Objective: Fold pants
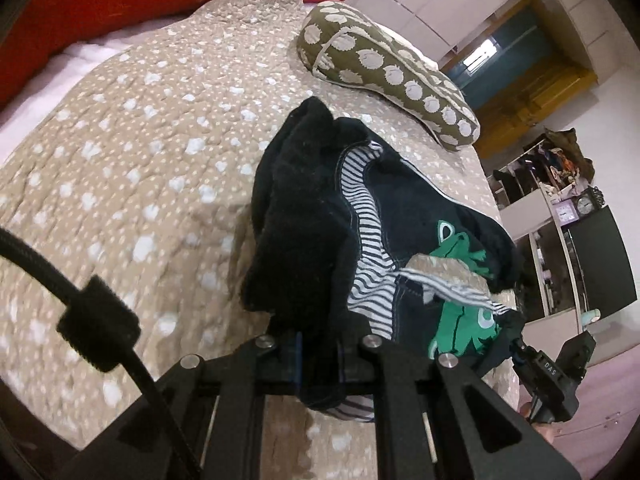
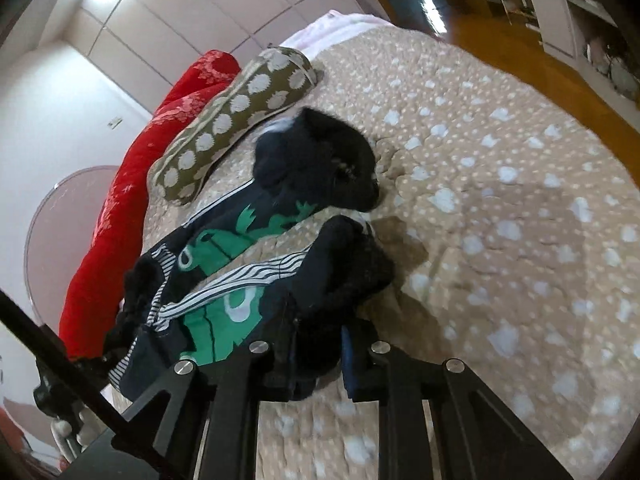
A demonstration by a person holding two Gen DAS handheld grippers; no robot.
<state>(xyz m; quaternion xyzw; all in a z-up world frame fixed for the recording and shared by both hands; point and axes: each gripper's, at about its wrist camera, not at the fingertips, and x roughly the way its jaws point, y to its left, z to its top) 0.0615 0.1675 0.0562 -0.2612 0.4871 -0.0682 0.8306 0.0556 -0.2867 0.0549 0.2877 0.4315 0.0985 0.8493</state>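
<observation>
Pants (image 1: 320, 216) (image 2: 280, 280): small, dark navy, fleecy black inner face; striped black-and-white lining; green frog print. State: bunched, unfolded, partly inside out. Pose: raised from the bedspread at two clamped points, cuffs trailing onto it. Location: over the spotted beige bedspread, near its edge.

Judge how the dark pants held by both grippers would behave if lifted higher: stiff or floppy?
Probably floppy: the pants droop between the left gripper and right gripper. Likely light, since small pinches hold them. The fuzzy lining probably resists slipping.
</observation>
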